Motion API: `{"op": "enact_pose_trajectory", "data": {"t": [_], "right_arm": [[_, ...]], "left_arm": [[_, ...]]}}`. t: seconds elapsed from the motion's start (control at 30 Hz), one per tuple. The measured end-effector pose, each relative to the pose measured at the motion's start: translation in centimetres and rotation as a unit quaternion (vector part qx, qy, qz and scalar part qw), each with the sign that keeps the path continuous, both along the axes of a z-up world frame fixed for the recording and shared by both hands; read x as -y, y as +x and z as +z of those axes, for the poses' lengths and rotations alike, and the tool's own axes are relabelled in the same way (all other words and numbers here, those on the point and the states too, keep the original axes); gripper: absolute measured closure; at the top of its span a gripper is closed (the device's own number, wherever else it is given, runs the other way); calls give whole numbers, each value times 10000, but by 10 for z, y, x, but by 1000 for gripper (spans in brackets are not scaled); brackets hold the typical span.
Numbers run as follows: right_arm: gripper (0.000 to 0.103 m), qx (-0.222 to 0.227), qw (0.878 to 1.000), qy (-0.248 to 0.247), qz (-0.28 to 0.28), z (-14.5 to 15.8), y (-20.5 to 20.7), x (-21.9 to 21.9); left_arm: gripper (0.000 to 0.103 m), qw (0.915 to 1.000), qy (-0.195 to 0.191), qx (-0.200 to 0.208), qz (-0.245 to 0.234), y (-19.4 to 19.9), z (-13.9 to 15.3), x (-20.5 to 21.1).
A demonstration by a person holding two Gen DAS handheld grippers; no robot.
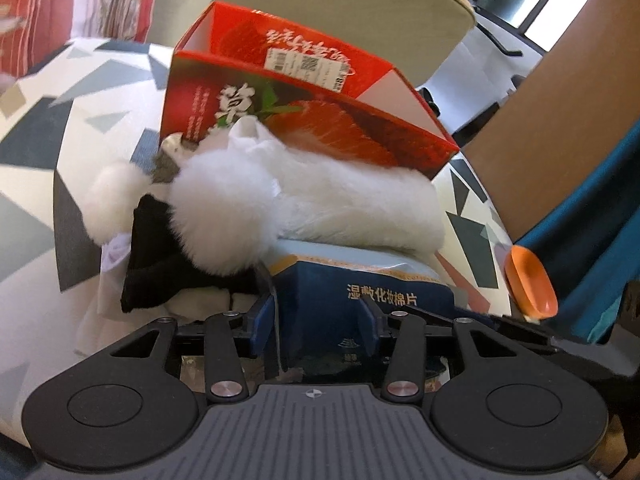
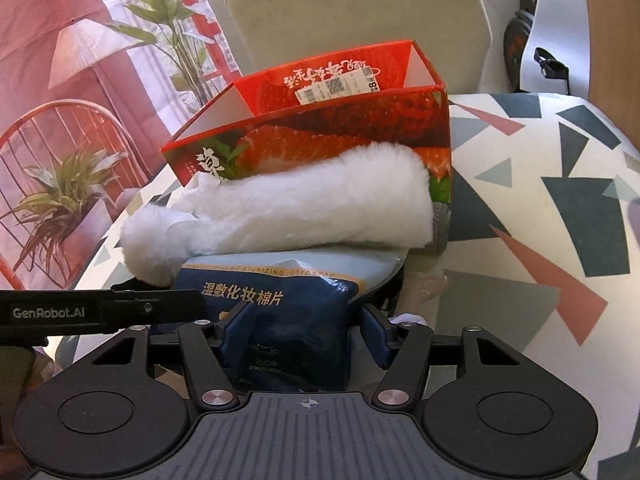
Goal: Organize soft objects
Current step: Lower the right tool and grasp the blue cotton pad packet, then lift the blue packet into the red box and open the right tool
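Patterned tablecloth [image 2: 560, 184]; one red box [image 2: 320, 140]; one blue pack [image 2: 288, 320]; one white plush [image 2: 300, 212]

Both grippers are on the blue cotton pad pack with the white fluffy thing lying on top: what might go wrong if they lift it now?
1. The white plush item merely rests on the cotton pad pack; lifting or tilting may roll it off.
2. It leans against the open red strawberry box, so a lift might nudge the box.
3. The soft pack, pinched by the left gripper and the right gripper, may sag or slip.
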State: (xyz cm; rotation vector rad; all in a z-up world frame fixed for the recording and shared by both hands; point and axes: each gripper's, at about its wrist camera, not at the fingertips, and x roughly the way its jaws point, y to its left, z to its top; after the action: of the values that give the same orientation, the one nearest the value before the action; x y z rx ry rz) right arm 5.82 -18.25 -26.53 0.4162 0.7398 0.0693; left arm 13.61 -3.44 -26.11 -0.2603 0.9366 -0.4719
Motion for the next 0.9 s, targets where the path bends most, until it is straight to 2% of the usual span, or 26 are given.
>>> {"op": "enact_pose_trajectory", "data": {"t": [0.23, 0.27, 0.3, 0.33, 0.57, 0.73, 0.9], "right_arm": [[48, -70, 9996, 284, -54, -8, 4, 6], [49, -56, 9995, 317, -41, -8, 4, 5], [56, -34, 9994, 335, -2, -7, 3, 4], [57, -9, 9994, 343, 51, -6, 3, 3], [60, 126, 9997, -27, 227, 14, -7, -8], [60, 383, 9990, -27, 221, 35, -18, -6], [60, 784, 9962, -253, 264, 61, -29, -10]], "left_arm": [[54, 10000, -41, -4, 13, 4, -5, 3], [54, 10000, -23, 18, -18, 3, -5, 3], [56, 10000, -9, 43, -39, 3, -4, 2], [56, 10000, -3, 63, -58, 1, -4, 1], [57, 9997, -116, 90, -178, -8, 11, -5], [57, 9982, -96, 472, -351, -22, 35, -6], [57, 9951, -238, 887, -363, -33, 58, -12]]}}
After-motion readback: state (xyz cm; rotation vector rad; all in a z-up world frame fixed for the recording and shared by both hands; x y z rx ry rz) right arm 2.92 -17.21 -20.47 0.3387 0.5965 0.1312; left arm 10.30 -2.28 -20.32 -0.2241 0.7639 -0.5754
